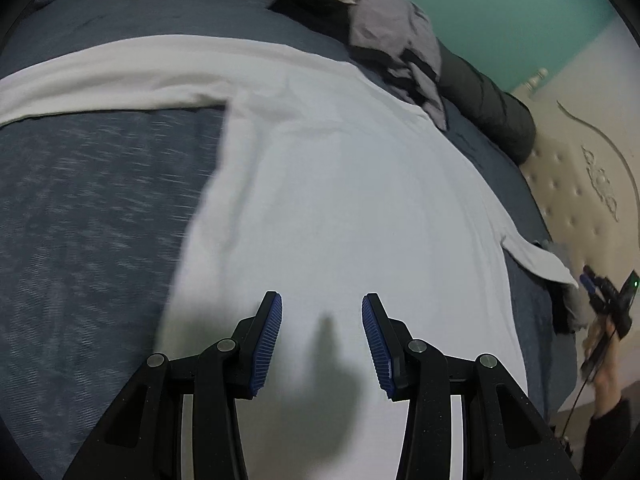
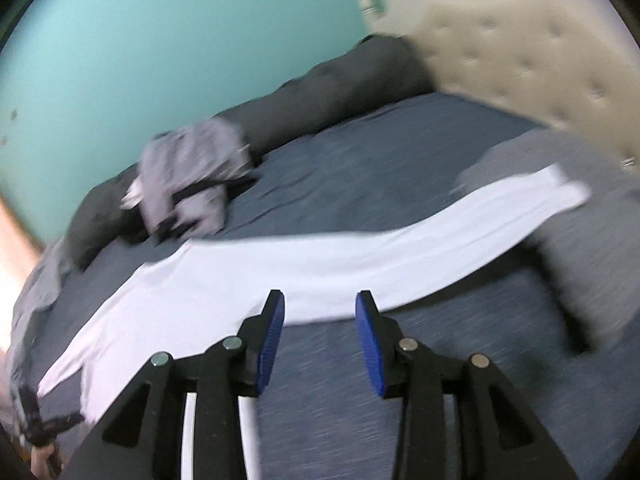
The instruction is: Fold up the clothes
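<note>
A white long-sleeved shirt (image 1: 340,200) lies spread flat on the blue bedcover (image 1: 88,220). My left gripper (image 1: 322,340) hovers open and empty above the shirt's body. One sleeve stretches left in the left wrist view. In the right wrist view the shirt (image 2: 280,268) runs across the bedcover (image 2: 400,168) with a sleeve reaching right. My right gripper (image 2: 320,332) is open and empty, just above the sleeve's near edge. The right gripper also shows in the left wrist view (image 1: 600,296) at the far right, beside the other sleeve's end.
A crumpled lilac-grey garment (image 1: 400,40) lies at the bed's far side, against a long dark bolster (image 1: 488,100). The same garment (image 2: 192,176) and bolster (image 2: 320,96) show in the right wrist view. A cream tufted headboard (image 2: 520,40) and a teal wall (image 2: 160,40) bound the bed.
</note>
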A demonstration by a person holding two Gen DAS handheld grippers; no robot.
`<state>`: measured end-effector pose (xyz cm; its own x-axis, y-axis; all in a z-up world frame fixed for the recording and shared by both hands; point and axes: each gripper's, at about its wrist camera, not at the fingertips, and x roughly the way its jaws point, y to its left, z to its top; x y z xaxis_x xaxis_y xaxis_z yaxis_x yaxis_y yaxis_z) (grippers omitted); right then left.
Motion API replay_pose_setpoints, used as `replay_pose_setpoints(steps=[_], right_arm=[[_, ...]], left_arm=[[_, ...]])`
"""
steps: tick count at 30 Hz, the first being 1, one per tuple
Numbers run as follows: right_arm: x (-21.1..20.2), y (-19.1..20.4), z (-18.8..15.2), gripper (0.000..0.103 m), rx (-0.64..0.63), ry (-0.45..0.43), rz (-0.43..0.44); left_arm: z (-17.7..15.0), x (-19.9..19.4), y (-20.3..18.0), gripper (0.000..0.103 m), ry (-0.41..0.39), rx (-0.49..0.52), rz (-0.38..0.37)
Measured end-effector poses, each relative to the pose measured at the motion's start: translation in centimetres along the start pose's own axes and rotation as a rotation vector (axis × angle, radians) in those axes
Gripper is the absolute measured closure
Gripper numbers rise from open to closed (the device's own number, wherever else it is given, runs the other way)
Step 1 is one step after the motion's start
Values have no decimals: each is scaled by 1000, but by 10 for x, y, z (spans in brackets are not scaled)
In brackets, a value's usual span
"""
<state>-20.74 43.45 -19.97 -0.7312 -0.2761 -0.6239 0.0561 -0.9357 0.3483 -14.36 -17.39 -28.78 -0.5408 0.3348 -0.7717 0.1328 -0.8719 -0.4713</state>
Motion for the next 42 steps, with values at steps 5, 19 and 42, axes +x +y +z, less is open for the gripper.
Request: replay_pose_setpoints(steps=[5, 19, 42], right_arm=[[35, 55, -52, 65, 36, 83, 153], [78, 129, -140, 65, -20, 233, 322], [93, 139, -149, 55, -86, 237, 309]], left_arm=[[10, -31, 37, 57, -7, -65, 51], [54, -108, 192, 47, -74, -351, 210], [89, -161, 353, 43, -315, -707, 297]])
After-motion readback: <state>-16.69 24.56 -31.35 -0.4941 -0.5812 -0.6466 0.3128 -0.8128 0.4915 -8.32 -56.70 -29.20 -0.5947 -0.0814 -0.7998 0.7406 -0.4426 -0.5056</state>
